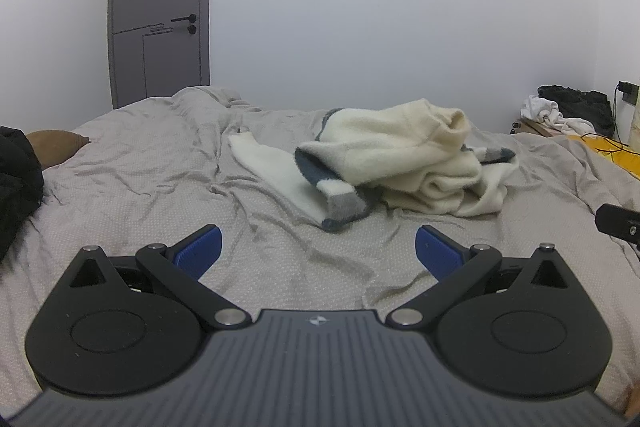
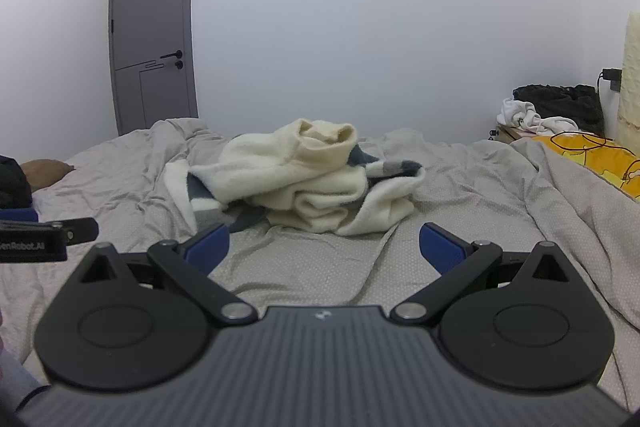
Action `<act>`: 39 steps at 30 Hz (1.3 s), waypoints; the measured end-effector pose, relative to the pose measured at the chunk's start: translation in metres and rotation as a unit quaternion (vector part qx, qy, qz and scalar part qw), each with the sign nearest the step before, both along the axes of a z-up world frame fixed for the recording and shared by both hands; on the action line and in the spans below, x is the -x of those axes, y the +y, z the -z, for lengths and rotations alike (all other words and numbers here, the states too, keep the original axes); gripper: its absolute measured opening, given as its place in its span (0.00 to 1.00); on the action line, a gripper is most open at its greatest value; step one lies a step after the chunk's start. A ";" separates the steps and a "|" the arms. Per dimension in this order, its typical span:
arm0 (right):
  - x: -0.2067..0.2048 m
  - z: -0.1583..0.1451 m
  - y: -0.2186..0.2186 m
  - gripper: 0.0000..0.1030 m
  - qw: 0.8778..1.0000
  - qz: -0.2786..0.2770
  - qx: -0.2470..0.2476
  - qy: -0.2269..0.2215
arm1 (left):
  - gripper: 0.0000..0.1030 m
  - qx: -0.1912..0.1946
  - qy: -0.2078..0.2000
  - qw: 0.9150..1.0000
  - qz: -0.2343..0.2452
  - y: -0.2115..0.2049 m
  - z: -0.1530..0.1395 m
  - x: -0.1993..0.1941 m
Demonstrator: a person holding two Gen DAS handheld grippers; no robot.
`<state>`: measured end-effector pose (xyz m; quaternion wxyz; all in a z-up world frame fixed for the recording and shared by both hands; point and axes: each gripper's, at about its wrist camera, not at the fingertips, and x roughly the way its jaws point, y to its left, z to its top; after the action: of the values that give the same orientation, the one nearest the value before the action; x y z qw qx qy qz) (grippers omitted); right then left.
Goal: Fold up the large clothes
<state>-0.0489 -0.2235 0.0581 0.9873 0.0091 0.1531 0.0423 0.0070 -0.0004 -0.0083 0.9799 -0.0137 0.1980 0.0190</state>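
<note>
**Over the near edge of the bed, both claws spread and empty**

Above the grey bedsheet [image 1: 132, 163], the left gripper [image 1: 319, 251] has its blue pads [image 1: 199, 251] spread wide, with nothing between them and nothing touched. The right gripper [image 2: 324, 247] is spread just as wide, its pads [image 2: 440, 247] likewise clear of any cloth, with only wrinkled sheet showing in the gap.

Beyond both claws, near the middle of the bed, lies the cream sweater [image 1: 400, 155], crumpled in a heap, with dark blue and grey bands showing at its edges. One sleeve [image 1: 276, 175] stretches out to the left across the sheet. From the right wrist view the heap sits straight ahead and slightly left; from the left wrist view it sits ahead and to the right. Neither claw reaches it; open sheet lies between.

At the far left, a brown pillow [image 1: 56, 145] rests on the bed beside a black garment [image 1: 18, 187]. A grey door [image 1: 160, 3] stands in the far wall. At the far right, a pile of black and white clothes [image 2: 552, 109] sits beyond the bed, near a yellow cloth [image 2: 592, 155] crossed by a thin cable.

Both grippers are held level, side by side and low over the bed, pointing toward the far wall; each shows at the edge of the other's view.
</note>
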 end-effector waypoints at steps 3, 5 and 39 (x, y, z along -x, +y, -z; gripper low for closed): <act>0.000 0.000 0.000 1.00 1.000 -0.001 0.001 0.000 | 1.00 0.001 0.001 1.000 0.000 0.000 0.002 -0.001; 0.000 0.000 0.000 1.00 1.000 -0.002 0.001 0.000 | 1.00 0.002 0.002 1.000 0.000 0.000 0.004 -0.001; -0.005 0.004 -0.001 1.00 1.000 -0.001 -0.006 0.012 | 1.00 0.001 0.006 1.000 0.002 0.000 0.005 -0.003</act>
<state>-0.0443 -0.2243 0.0539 0.9852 0.0154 0.1649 0.0438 0.0103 -0.0006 -0.0135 0.9787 -0.0139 0.2040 0.0167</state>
